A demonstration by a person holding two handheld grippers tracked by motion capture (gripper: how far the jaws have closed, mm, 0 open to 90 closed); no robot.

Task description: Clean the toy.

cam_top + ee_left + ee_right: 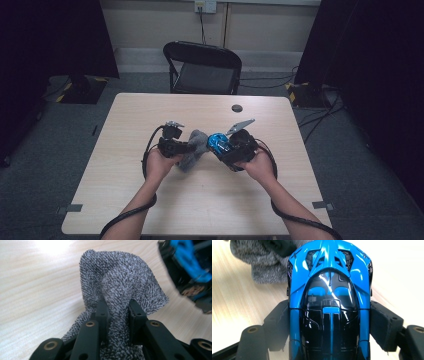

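Note:
A grey terry cloth is pinched between the jaws of my left gripper, which is shut on it. In the high view the cloth hangs over the table between both hands, with the left gripper at its left side. My right gripper is shut on a shiny blue and black toy car, its pads pressed against the car's two sides. The car is held just right of the cloth, nose toward it, in the right gripper. The cloth shows beyond the car's nose.
The light wooden table carries a small dark round disc near its far edge. A black folding chair stands behind the table. Dark curtains flank both sides, and cables lie on the floor at right.

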